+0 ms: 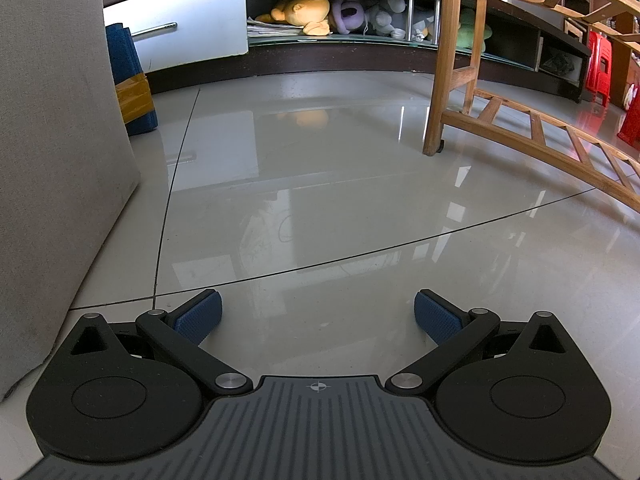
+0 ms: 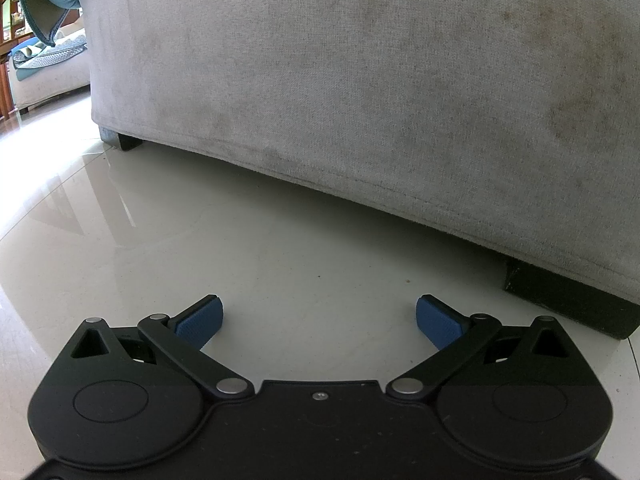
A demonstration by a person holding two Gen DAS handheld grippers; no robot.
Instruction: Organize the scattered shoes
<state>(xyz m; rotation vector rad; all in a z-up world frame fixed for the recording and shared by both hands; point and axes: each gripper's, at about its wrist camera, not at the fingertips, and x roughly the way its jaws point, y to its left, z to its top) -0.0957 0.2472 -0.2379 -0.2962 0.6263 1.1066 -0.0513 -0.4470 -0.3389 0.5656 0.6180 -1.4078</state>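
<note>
Left view: tiled floor (image 1: 320, 184) clear ahead; sofa side (image 1: 52, 140) left, wooden frame (image 1: 452, 80) right. Right view: sofa (image 2: 360, 80) blocks forward path.

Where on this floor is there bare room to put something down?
The glossy tile floor lies bare between the grey fabric sofa, the dark low cabinet and the wooden frame. The tiles before the sofa's side are bare too. The cabinet shelf is crowded with plush toys.

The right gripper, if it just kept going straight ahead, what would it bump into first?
Most likely the grey sofa. The right gripper, jaws open and empty, points over bare floor tile at the sofa's fabric side. Nothing lies between, though depth is hard to judge.
</note>
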